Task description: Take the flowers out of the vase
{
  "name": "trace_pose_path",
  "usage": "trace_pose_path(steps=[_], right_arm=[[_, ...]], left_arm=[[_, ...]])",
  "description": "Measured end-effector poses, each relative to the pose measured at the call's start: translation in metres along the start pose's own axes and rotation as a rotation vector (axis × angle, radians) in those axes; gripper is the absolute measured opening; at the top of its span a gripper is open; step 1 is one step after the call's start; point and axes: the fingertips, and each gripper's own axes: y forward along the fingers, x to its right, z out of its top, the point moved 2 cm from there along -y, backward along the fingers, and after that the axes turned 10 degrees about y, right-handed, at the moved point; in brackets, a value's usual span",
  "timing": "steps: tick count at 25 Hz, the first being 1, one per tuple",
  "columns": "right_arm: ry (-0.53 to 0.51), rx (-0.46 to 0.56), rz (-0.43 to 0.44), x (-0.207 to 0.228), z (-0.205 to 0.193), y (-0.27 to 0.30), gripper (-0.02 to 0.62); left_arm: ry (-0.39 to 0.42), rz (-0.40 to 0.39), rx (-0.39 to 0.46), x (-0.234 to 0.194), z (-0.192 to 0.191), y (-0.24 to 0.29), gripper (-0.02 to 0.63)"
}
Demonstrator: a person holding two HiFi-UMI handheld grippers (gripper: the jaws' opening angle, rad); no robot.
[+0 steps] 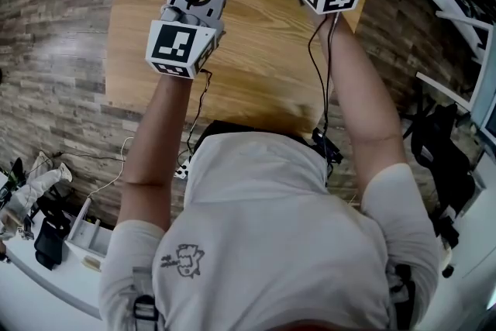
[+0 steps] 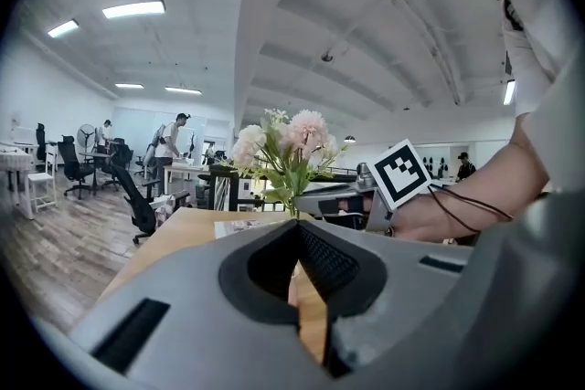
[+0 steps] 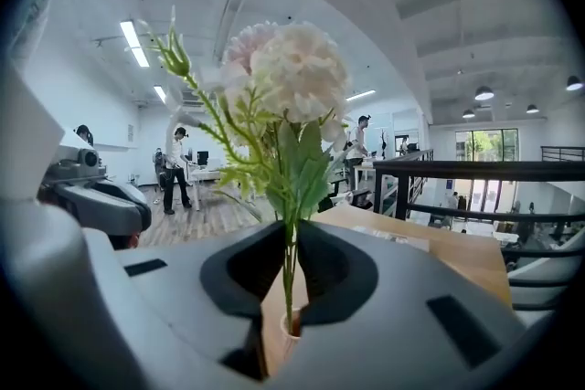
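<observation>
Two grippers showed: right gripper [image 3: 291, 237] pinched the stems of the flowers [image 3: 288, 87], ends down in the vase [image 3: 291, 329] at the table's [image 1: 256, 50] twelve o'clock; left gripper [image 2: 296, 228] had jaws together, empty. A straight upward pull looked wisest.

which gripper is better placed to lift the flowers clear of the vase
Right. The right gripper has its jaws closed on the stems of the flowers, just above the vase. The left gripper is off to the side, jaws together with nothing between them.
</observation>
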Motion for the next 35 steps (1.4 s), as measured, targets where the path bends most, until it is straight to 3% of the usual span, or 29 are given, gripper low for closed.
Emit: trace_pose_path(steps=[7, 15, 24, 35], right_arm=[[-0.021, 0.06, 0.025, -0.01, 0.032, -0.027, 0.043], [-0.027, 0.099, 0.058, -0.028, 0.044, -0.083, 0.043], [-0.033, 0.077, 0.11, -0.053, 0.01, -0.173, 0.042], [-0.007, 0.065, 0.176, -0.09, -0.025, -0.254, 0.043]], left_arm=[[0.033, 0.035, 0.024, 0.018, 0.027, -0.015, 0.005], [0.067, 0.084, 0.053, 0.063, 0.055, -0.049, 0.005], [0.081, 0.139, 0.076, 0.132, 0.069, -0.097, 0.005], [0.019, 0.184, 0.098, 0.197, 0.064, -0.145, 0.005]])
